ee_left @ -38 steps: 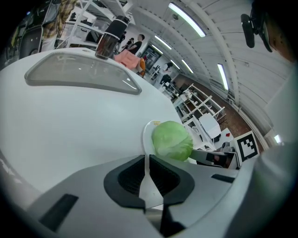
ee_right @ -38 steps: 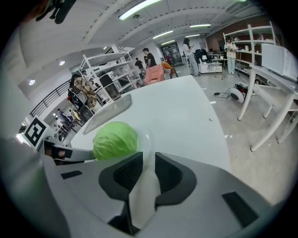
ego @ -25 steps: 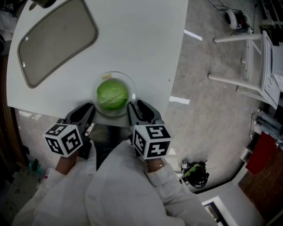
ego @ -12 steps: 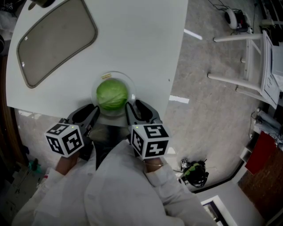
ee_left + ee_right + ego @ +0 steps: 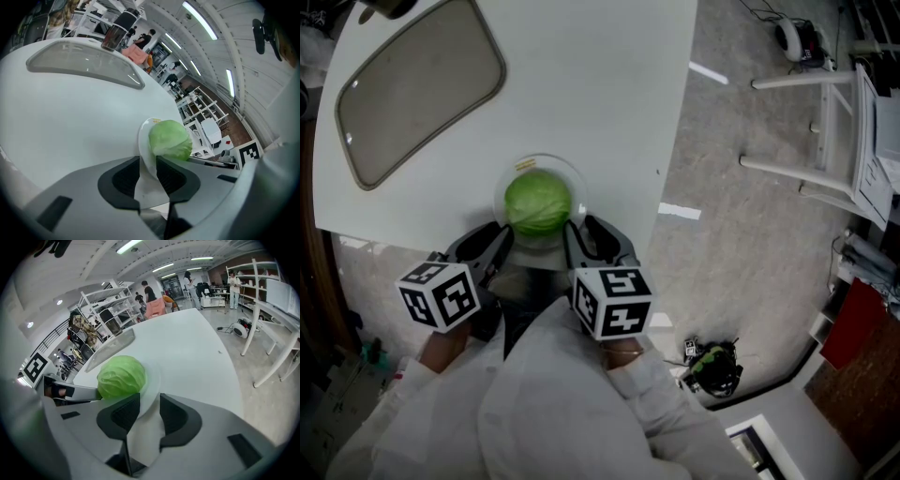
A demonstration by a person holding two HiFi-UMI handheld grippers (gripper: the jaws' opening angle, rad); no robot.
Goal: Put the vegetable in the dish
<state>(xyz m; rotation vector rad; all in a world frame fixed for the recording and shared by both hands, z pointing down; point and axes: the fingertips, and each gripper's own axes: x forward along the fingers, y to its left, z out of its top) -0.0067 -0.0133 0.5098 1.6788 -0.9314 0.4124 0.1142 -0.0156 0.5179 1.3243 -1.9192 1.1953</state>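
A green cabbage (image 5: 537, 202) sits in a clear glass dish (image 5: 580, 186) at the near edge of the white table (image 5: 609, 103). My left gripper (image 5: 492, 242) is at the dish's left side. In the left gripper view the dish (image 5: 143, 140) rim runs between the jaws of that gripper (image 5: 148, 161), the pads lie against it, and the cabbage (image 5: 169, 139) shows just beyond. My right gripper (image 5: 584, 234) is at the dish's right side. Its jaws have just been opening, and the dish (image 5: 151, 380) rim sits loosely in the gap of that gripper (image 5: 150, 401), beside the cabbage (image 5: 121, 377).
A long grey tray (image 5: 417, 80) lies at the table's far left, and a dark cup (image 5: 115, 33) stands behind it. A white frame stand (image 5: 848, 122) is on the floor to the right. The table edge runs right under both grippers.
The right gripper's jaws have spread slightly around the dish rim. The left gripper has shifted a little toward the dish. Cabbage and dish stay where they were.
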